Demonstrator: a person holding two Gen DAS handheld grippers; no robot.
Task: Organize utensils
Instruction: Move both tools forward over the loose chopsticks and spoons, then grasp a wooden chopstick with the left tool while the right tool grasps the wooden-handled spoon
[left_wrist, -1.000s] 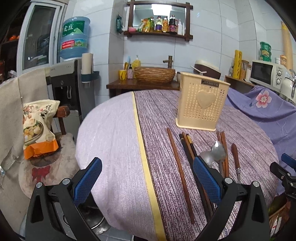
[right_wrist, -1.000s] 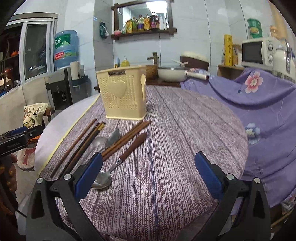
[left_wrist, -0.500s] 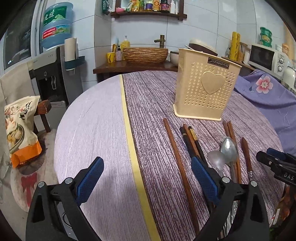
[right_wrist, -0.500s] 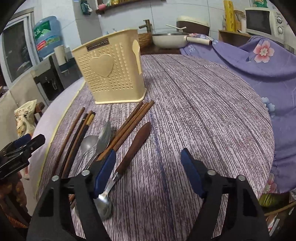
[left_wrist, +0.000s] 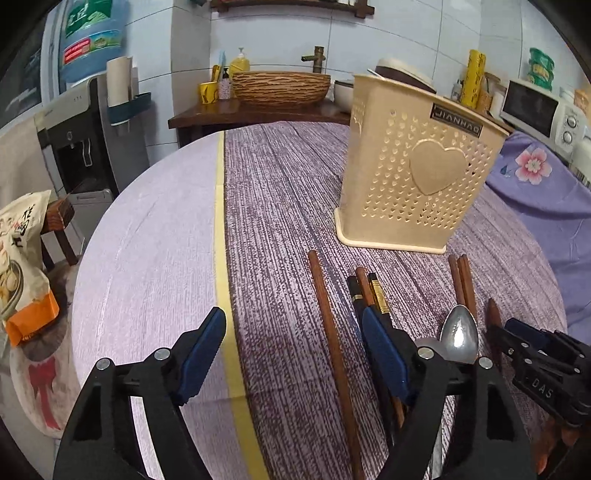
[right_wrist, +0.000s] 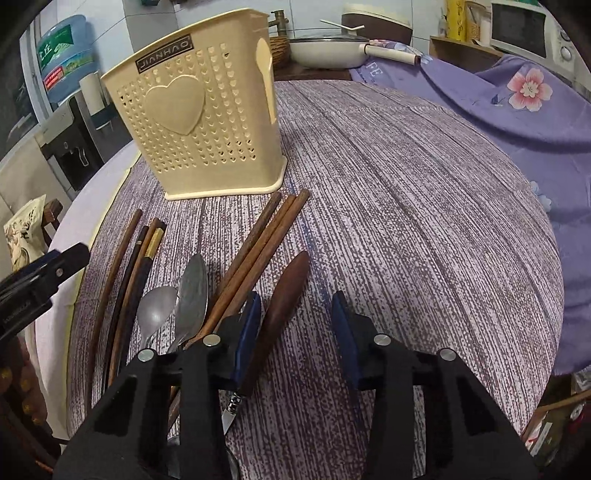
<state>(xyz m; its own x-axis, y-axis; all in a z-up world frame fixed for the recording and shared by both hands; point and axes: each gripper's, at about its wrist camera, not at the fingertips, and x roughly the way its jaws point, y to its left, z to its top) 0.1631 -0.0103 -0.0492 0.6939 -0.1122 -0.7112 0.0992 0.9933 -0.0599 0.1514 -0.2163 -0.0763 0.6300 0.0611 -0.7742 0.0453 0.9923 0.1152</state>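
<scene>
Left wrist view: the left tool (left_wrist: 293, 354) has its jaws spread wide but closing, with 1 brown chopstick (left_wrist: 330, 343) lying between the blue pads (left_wrist: 201, 350), which do not press on it; it tilts down toward the surface (left_wrist: 147, 258). Right wrist view: the right tool (right_wrist: 295, 328) is half spread and closing, tilted steeply down, the dark wooden handle (right_wrist: 284, 299) of a utensil lying just inside its left pad at 9 o'clock; I cannot tell if the pad touches it. Beyond, at 11 o'clock, lie 2 metal spoons (right_wrist: 192, 291) and more chopsticks (right_wrist: 258, 243) in rough parallel on the woven purple cloth. At 12 o'clock stands the cream plastic holder (right_wrist: 199, 110), upright, perforated, with a raised heart.
</scene>
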